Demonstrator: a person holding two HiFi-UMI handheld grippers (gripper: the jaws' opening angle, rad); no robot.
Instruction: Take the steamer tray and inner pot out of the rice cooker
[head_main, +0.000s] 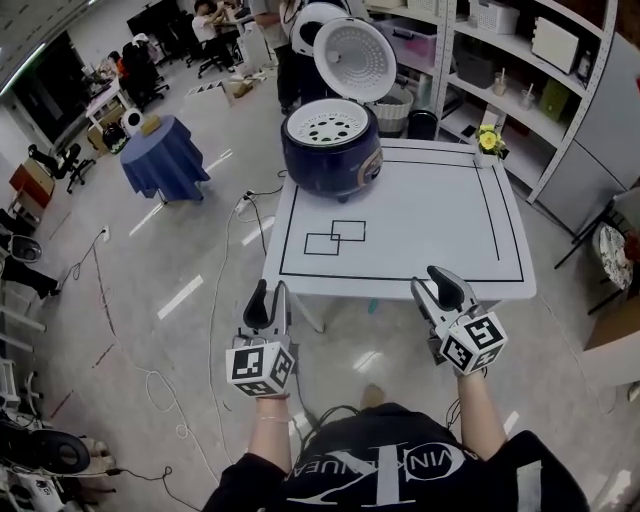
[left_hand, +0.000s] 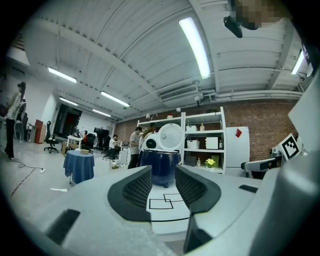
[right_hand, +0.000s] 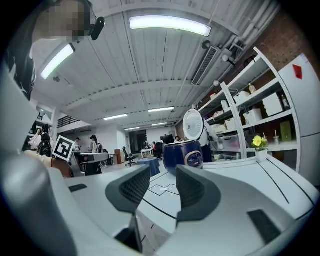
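**Item 1. Dark blue, round-bodied rice cooker** (head_main: 332, 150)
- Stands at the far left corner of the white square bench (head_main: 420, 215), which is marked with black outlines.
- Its white domed lid (head_main: 355, 55) is hinged back and upright, so the top is open.

**Item 2. White, perforated, round steamer tray** (head_main: 327, 124)
- Seated in the mouth of the rice cooker, level with the rim.
- Not lifted.

**Item 3. Inner pot**
- Not visible in any view.
- Judged to sit beneath the steamer tray, inside the body.

**Item 4. Left tool** (head_main: 272, 292)
- Held level, just short of the near bench edge and well apart from the rice cooker.
- Jaws stand moderately wide with nothing between them. The cooker shows through the gap only at a distance.

**Item 5. Right tool** (head_main: 436, 281)
- At the near bench edge, right of centre, also well apart from the rice cooker.
- Jaws stand wide and empty.

**Progress**
- Access is ready, with the lid already up.
- Neither removal is done.
- What is left, as judged: reach across the bench to the cooker, grip the steamer tray at its rim, lift it clear and set it down, then take out the inner pot the same way.
- The bench surface in front of the cooker offers room for both.
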